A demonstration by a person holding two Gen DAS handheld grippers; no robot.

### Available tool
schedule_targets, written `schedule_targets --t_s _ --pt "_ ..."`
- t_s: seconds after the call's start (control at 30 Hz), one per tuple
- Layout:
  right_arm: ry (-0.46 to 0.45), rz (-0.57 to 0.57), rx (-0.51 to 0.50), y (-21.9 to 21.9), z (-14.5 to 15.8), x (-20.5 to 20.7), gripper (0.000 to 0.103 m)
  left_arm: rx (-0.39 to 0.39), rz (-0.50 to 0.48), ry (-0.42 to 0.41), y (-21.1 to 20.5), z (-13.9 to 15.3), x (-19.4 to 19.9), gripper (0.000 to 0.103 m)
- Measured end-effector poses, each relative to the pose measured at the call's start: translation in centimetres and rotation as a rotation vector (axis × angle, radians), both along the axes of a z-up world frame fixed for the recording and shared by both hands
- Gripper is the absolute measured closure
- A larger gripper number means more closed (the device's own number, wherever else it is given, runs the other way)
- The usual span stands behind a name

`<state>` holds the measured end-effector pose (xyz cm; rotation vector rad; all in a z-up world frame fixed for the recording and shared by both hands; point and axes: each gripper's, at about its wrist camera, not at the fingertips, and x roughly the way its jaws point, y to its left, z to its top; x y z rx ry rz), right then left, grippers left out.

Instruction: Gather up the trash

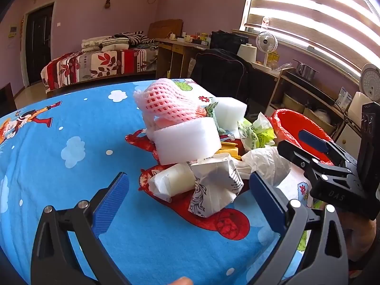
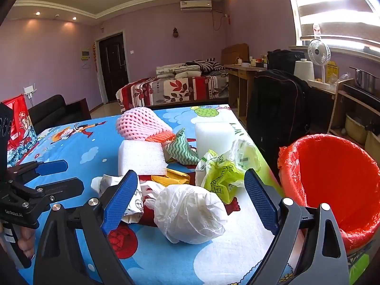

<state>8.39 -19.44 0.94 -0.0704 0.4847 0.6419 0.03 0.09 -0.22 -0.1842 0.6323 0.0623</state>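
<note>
Lived-in home bedroom, lilac painted walls, bed with red floral leaf-print cover [image 2: 173,90] and folded bedding, dark wooden door [image 2: 114,67], wall air conditioner [image 2: 196,5], white desk fan [image 2: 319,53], striped window blind [image 1: 315,11], cluttered wooden desk [image 1: 175,47], cartoon-print blue cloth on worktop [image 1: 71,147]

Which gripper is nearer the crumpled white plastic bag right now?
Right. The right gripper frames the crumpled white plastic bag between its open fingers; the left gripper sits farther left, over the crushed carton.
</note>
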Motion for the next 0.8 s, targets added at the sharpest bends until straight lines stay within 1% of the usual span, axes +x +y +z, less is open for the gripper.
schedule_targets --t_s 0.1,0.23,0.6,0.63,0.8 --pt "0.000 0.000 -0.001 0.11 0.27 -0.16 0.017 0.000 0.001 0.000 0.02 0.00 0.04 0.005" --pt "0.000 0.002 -0.001 0.03 -0.23 0.06 0.017 0.000 0.000 0.001 0.00 -0.01 0.04 0.005" --pt "0.001 0.005 -0.004 0.16 -0.01 0.02 0.017 -0.001 -0.002 0.002 0.01 -0.07 0.06 0.005" --pt "0.001 0.004 -0.002 -0.11 -0.39 0.02 0.017 -0.001 -0.001 0.002 0.01 -0.09 0.06 0.005" --pt "0.001 0.004 -0.002 -0.10 -0.38 0.03 0.017 -0.002 -0.001 0.002 0.03 -0.07 0.08 0.005"
